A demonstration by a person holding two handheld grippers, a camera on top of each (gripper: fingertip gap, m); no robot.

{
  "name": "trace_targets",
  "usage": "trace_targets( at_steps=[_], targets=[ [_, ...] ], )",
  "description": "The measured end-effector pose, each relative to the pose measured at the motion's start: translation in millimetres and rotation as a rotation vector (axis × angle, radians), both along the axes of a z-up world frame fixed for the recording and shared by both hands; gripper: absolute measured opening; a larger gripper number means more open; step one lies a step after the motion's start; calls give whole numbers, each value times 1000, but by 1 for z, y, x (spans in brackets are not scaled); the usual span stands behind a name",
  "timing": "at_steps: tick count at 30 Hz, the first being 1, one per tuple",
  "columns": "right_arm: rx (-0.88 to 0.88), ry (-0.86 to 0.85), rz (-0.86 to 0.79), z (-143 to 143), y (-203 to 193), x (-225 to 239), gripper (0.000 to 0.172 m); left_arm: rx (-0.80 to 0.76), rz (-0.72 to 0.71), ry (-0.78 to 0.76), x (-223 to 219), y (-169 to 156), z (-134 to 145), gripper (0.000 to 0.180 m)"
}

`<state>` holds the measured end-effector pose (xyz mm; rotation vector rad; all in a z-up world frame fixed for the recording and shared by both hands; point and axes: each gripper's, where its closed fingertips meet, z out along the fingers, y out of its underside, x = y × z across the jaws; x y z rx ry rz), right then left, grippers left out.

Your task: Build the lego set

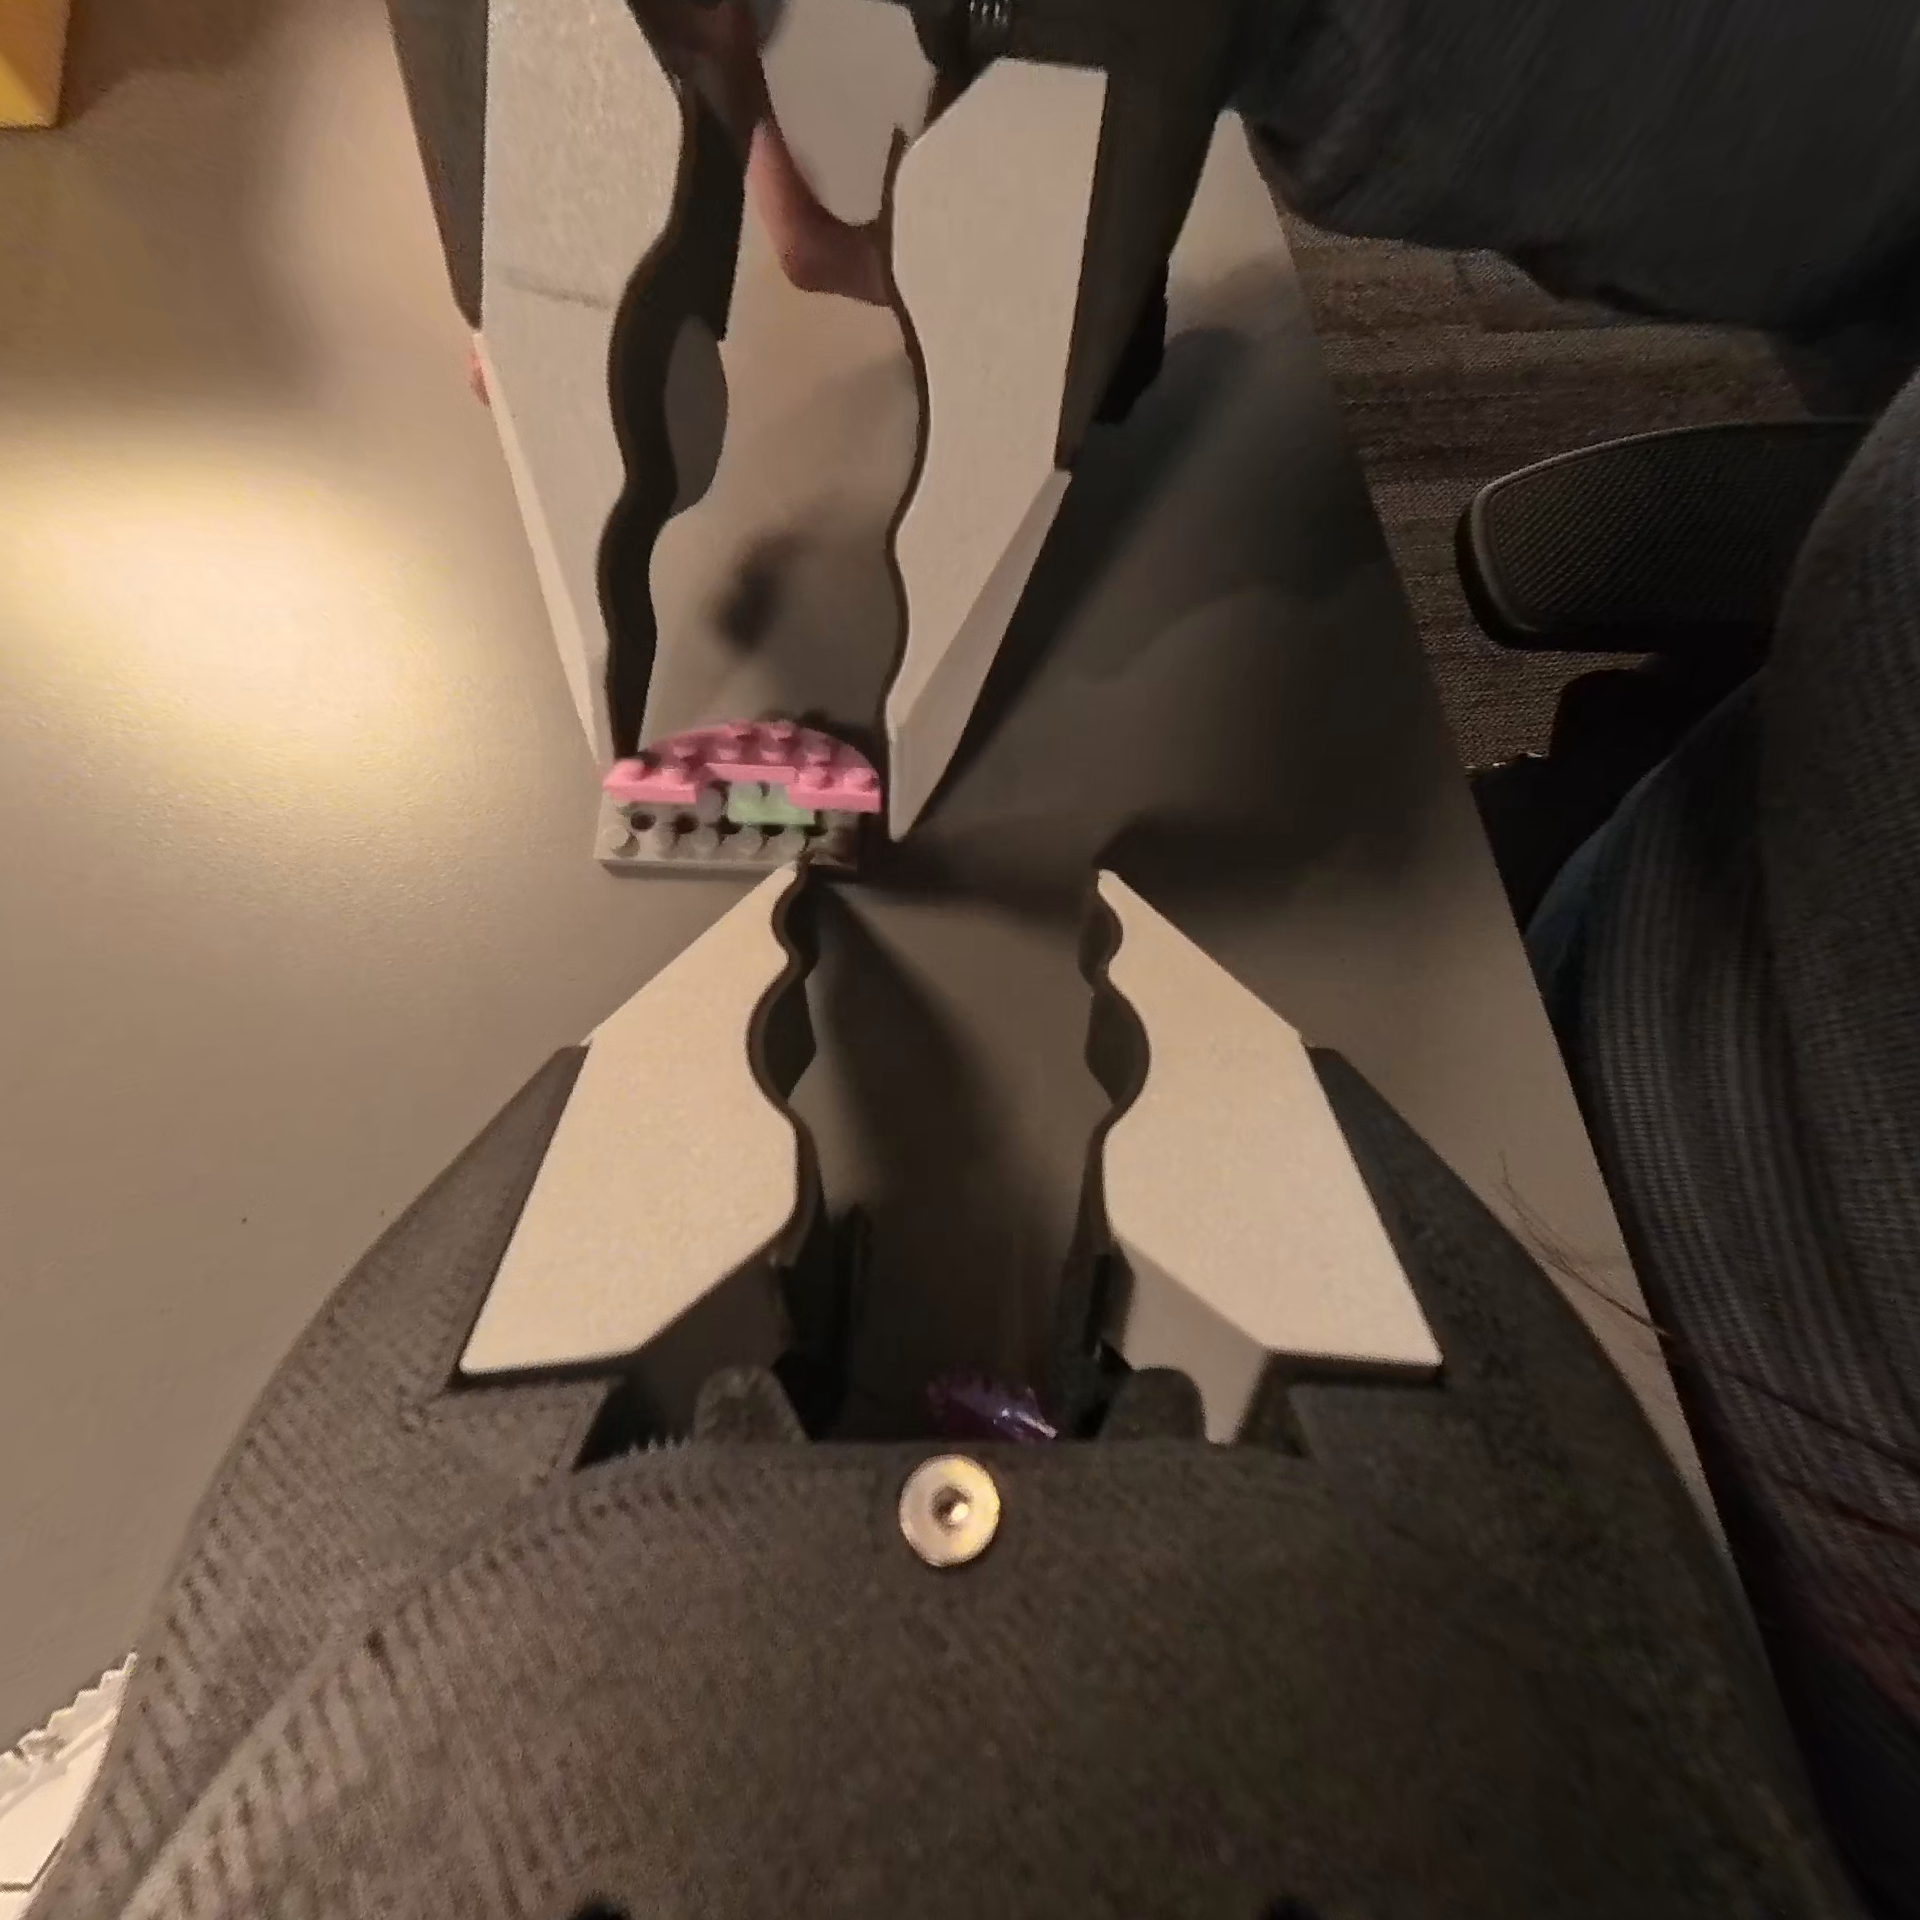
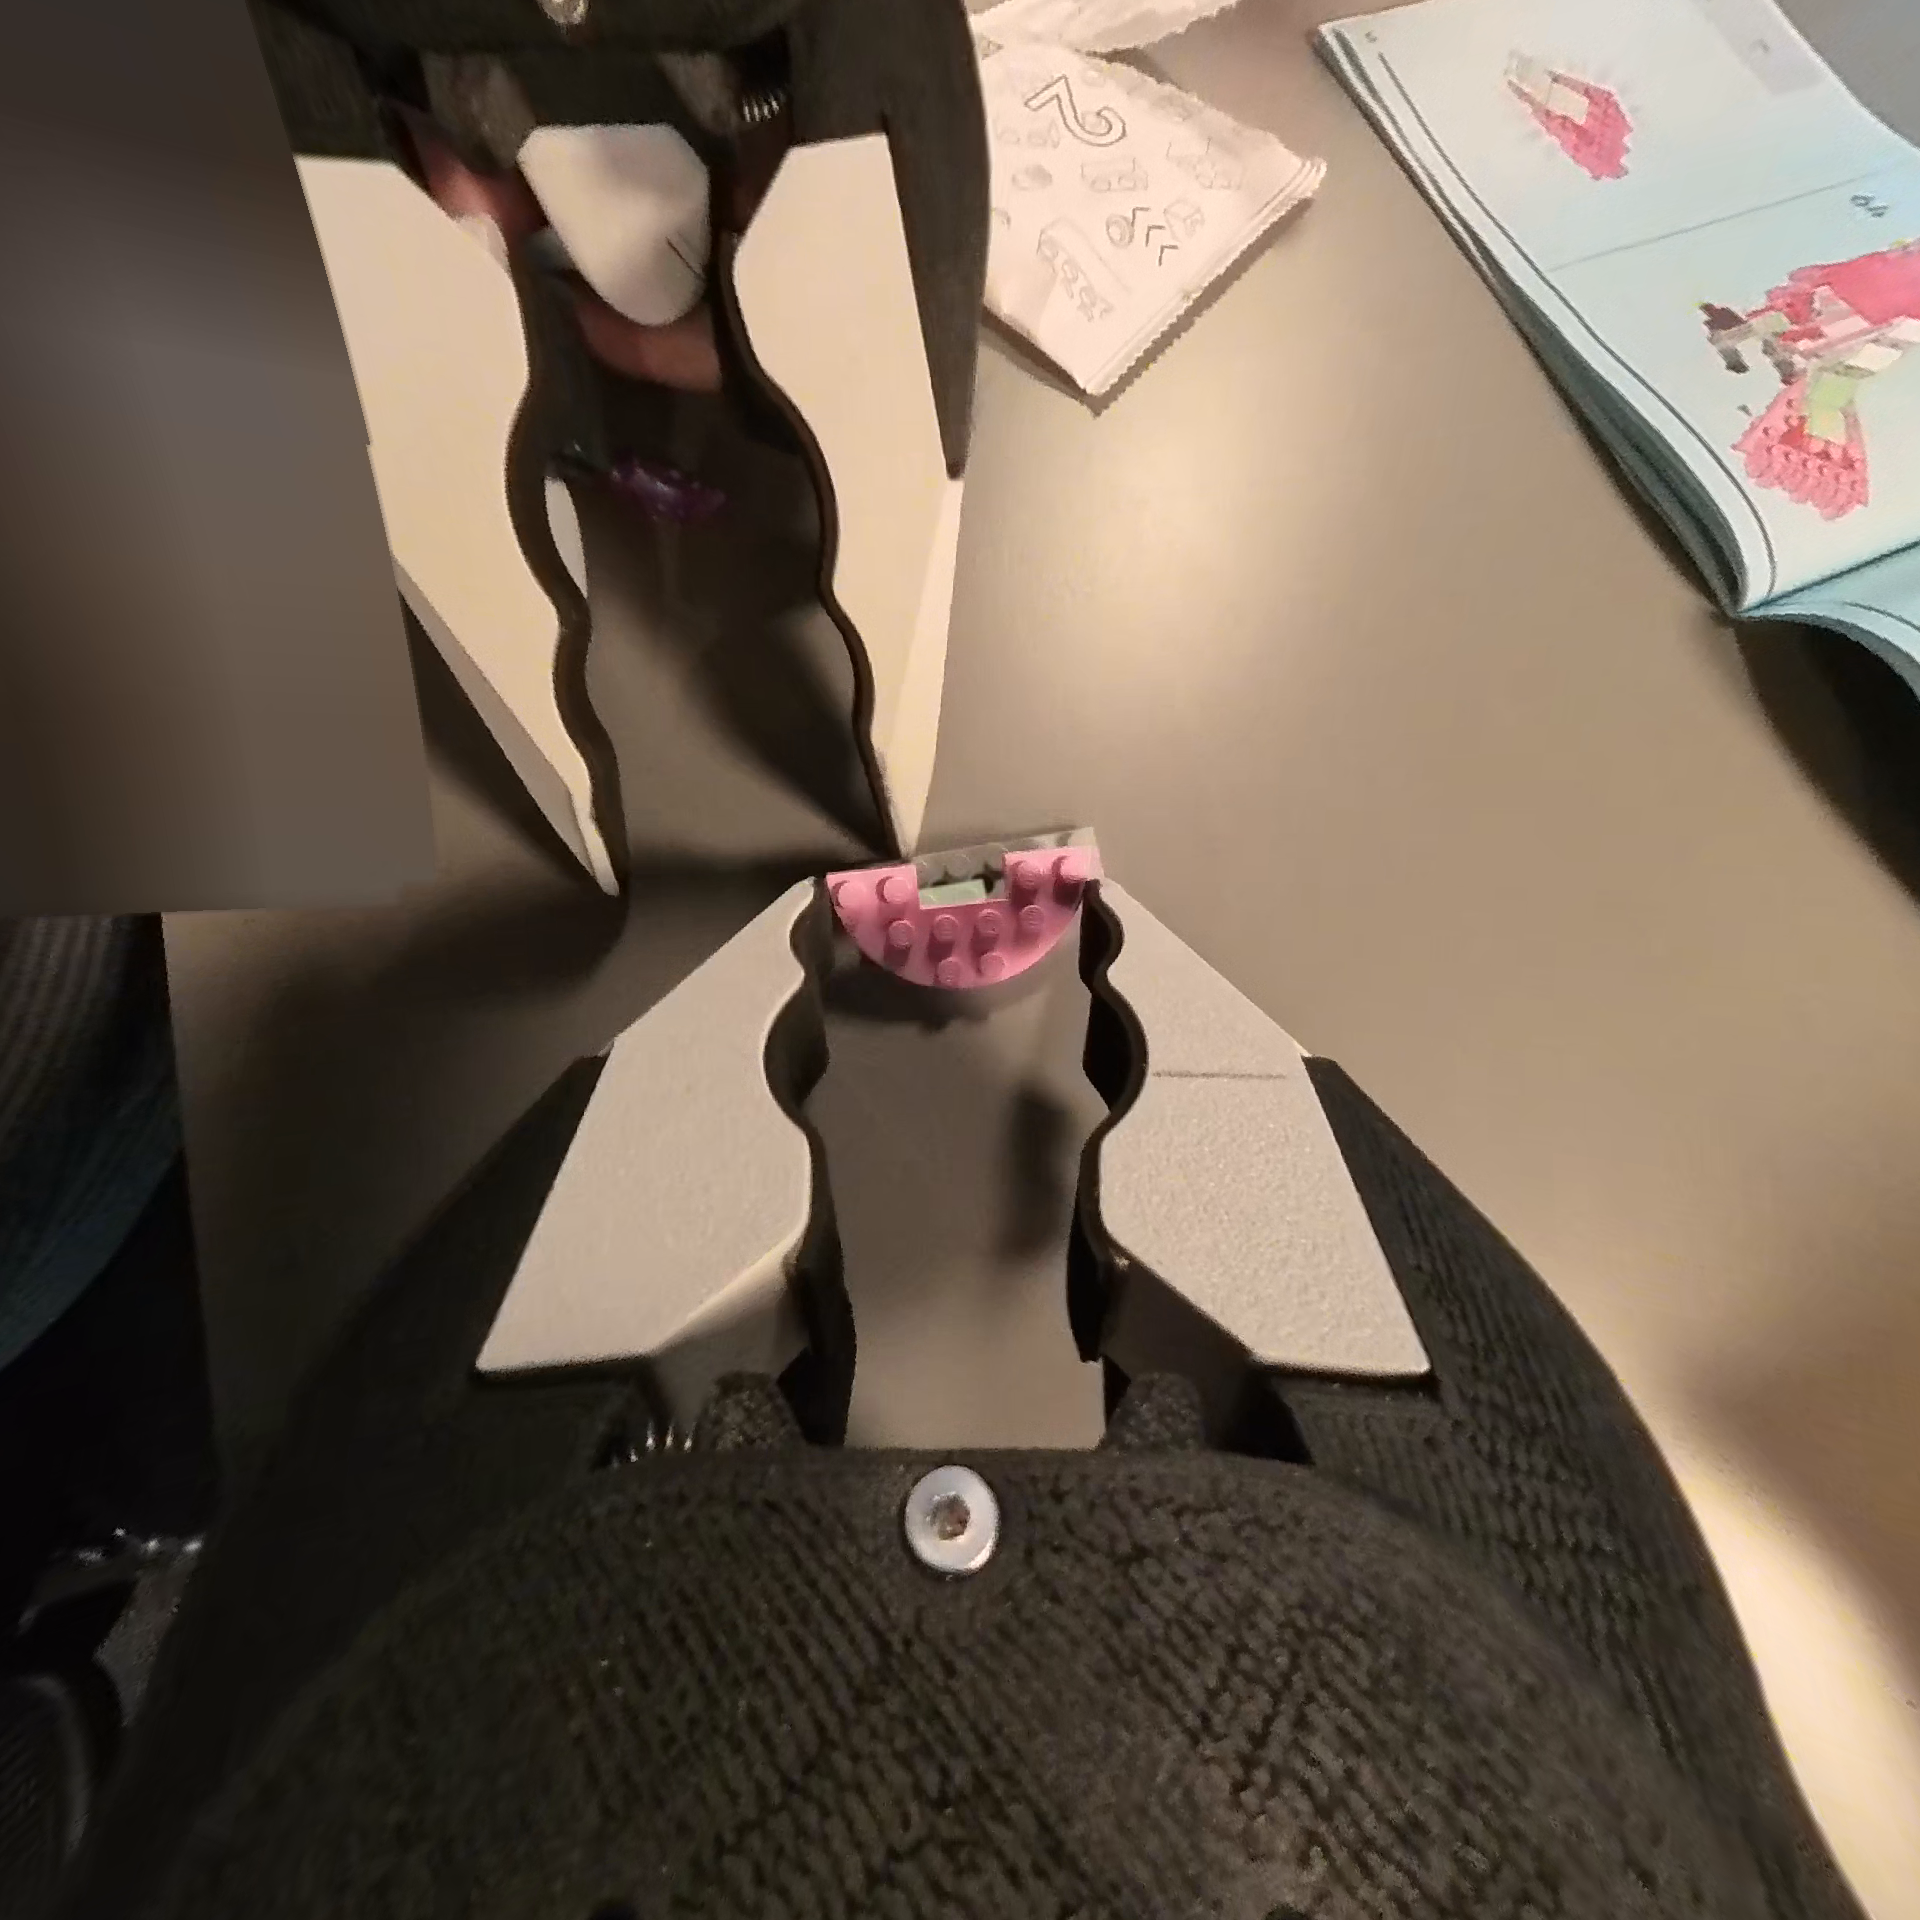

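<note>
A small brick build rests on the beige table (image 1: 260, 935): a pink half-round plate (image 2: 951, 935) over a pale green piece (image 2: 961, 883) on a grey plate (image 2: 977, 854). My right gripper (image 2: 954, 886) is shut on the pink plate, one pad at each end. The left wrist view shows the same hold: the right gripper (image 1: 753, 790) reaches in from above and pinches the pink plate (image 1: 727, 758) above the grey plate (image 1: 686, 836). My left gripper (image 1: 945, 876) is open and empty, its left fingertip (image 1: 784, 894) right at the grey plate's near corner. It also shows in the right wrist view (image 2: 758, 857).
An open instruction booklet (image 2: 1662, 312) and a white paper bag (image 2: 1132, 208) lie farther out on the table. The table edge runs down the right of the left wrist view, with a chair armrest (image 1: 1642, 551) beyond it. A person's clothed leg (image 1: 1766, 1039) is close by.
</note>
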<state>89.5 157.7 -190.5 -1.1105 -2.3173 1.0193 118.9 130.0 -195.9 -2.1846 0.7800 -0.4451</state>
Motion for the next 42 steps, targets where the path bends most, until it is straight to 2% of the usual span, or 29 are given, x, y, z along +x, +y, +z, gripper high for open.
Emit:
trace_targets(
  at_steps=[20, 25, 30, 33, 37, 42],
  targets=[
    [-20, -14, 77, -1, 2, -1, 65, 3, 4, 1, -2, -1, 1, 50],
    [-70, -1, 46, 5, 11, 8, 65, 57, 117, 81, -24, 17, 0, 71],
    [-94, -14, 49, 4, 10, 16, 65, 33, 93, 66, -23, 30, -1, 70],
    [-104, -13, 47, 4, 10, 15, 64, 18, 79, 55, -23, 33, -2, 64],
    [-110, -59, -1, -1, 13, 10, 52, 14, 94, 53, -25, 35, -1, 49],
    [-135, -96, -58, -1, 14, 6, 37, 14, 105, 59, -25, 35, -2, 49]
  ],
)
